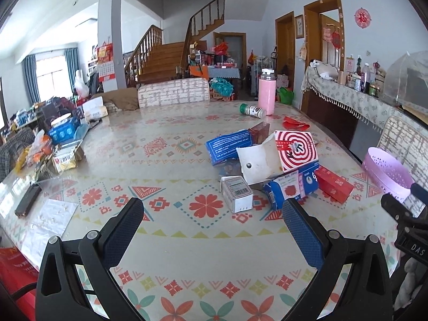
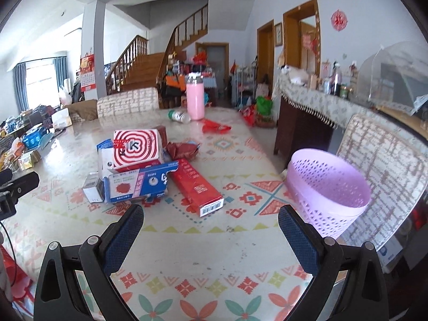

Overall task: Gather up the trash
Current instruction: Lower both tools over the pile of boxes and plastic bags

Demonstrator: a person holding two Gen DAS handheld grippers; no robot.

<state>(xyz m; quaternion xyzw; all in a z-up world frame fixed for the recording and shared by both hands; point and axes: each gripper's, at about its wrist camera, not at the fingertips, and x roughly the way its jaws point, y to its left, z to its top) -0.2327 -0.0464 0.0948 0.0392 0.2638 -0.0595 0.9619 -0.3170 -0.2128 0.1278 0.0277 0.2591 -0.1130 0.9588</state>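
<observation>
A heap of empty cartons lies mid-table: a red-and-white spiral box (image 1: 295,147) (image 2: 136,147), blue boxes (image 1: 230,145) (image 2: 137,184), a long red box (image 1: 333,184) (image 2: 198,187) and a small white box (image 1: 236,194) (image 2: 92,188). A lilac perforated basket (image 1: 386,172) (image 2: 327,187) stands at the table's right edge. My left gripper (image 1: 212,210) hovers open just short of the white box, nothing between its fingers. My right gripper (image 2: 210,215) is open too, between the red box and the basket.
A pink flask (image 1: 267,92) (image 2: 195,97), a lying bottle (image 1: 252,110) (image 2: 179,116) and a red wrapper (image 1: 295,123) (image 2: 214,127) sit at the far end. Snack packs and tissue boxes (image 1: 61,144) crowd the left edge. Chairs (image 2: 385,155) flank the patterned tablecloth (image 1: 187,240).
</observation>
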